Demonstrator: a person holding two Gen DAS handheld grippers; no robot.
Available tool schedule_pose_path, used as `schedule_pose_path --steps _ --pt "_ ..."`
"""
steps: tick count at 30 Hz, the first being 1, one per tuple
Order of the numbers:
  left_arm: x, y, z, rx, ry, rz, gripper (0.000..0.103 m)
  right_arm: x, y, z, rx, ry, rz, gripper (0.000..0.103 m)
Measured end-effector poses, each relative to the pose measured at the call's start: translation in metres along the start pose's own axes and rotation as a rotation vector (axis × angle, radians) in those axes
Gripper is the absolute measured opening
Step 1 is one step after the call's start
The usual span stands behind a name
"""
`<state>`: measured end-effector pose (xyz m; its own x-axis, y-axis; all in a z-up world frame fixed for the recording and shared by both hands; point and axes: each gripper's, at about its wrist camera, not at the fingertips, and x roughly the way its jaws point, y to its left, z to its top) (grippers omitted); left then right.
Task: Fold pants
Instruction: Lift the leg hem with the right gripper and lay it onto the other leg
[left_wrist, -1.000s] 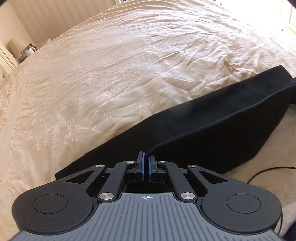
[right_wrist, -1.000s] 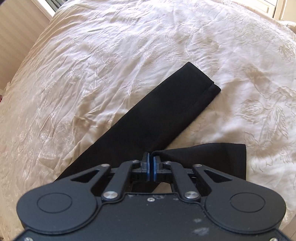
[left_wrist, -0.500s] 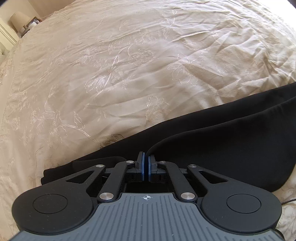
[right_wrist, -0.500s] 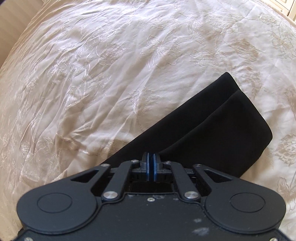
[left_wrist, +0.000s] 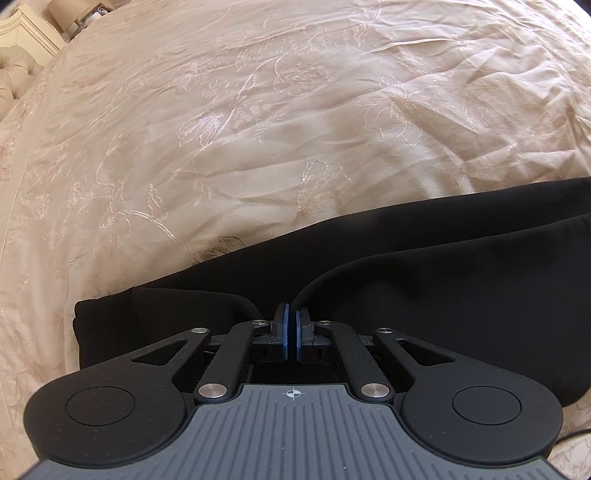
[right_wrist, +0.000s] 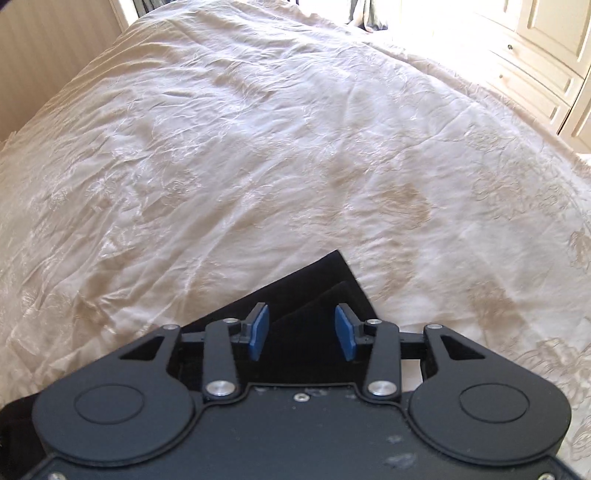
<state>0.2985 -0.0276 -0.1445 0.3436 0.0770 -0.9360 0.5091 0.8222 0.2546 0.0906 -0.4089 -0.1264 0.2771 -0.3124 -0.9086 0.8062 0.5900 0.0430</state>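
Black pants (left_wrist: 424, 266) lie folded lengthwise on a cream embroidered bedspread (left_wrist: 258, 110). In the left wrist view my left gripper (left_wrist: 292, 317) is shut on the edge of the pants' upper layer, which curves up to the blue pads; the waist end lies at the lower left. In the right wrist view my right gripper (right_wrist: 301, 321) hangs over the stacked leg ends of the pants (right_wrist: 317, 284), its jaws opening, with the cloth lying flat below and the pads (right_wrist: 258, 330) off it.
The bedspread (right_wrist: 258, 147) stretches far beyond the pants in both views. A tufted headboard and a nightstand (left_wrist: 26, 40) stand at the far left. White cupboard drawers (right_wrist: 535, 66) lie past the bed's right edge. A thin dark cable (left_wrist: 576, 432) runs at the lower right.
My right gripper went from shut on the pants' leg end to open, leaving that end flat on the lower layer. My left gripper sank toward the bed, still shut on the cloth.
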Motion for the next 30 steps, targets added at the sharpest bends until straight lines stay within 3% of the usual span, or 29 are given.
schedule_pose_path --steps 10,12,13,14,22,30 --pt "0.000 -0.005 0.000 -0.026 0.000 0.030 0.004 0.038 -0.012 0.005 -0.098 0.022 0.003 0.044" --pt "0.000 -0.007 0.000 -0.021 -0.001 0.037 0.004 0.045 -0.007 0.003 -0.134 0.046 0.005 0.033" --pt "0.000 -0.008 -0.002 -0.021 -0.002 0.041 0.004 0.047 -0.005 0.002 -0.147 0.052 0.000 0.015" --pt "-0.001 -0.008 -0.003 -0.023 -0.004 0.044 0.003 0.048 -0.004 0.001 -0.157 0.063 0.002 0.013" --pt "-0.039 0.008 0.000 -0.112 -0.096 0.041 0.003 0.002 0.002 0.009 -0.124 -0.041 0.050 0.010" --pt "-0.014 0.002 0.018 -0.081 -0.073 0.032 0.003 0.034 0.009 0.026 -0.105 -0.016 -0.002 0.010"
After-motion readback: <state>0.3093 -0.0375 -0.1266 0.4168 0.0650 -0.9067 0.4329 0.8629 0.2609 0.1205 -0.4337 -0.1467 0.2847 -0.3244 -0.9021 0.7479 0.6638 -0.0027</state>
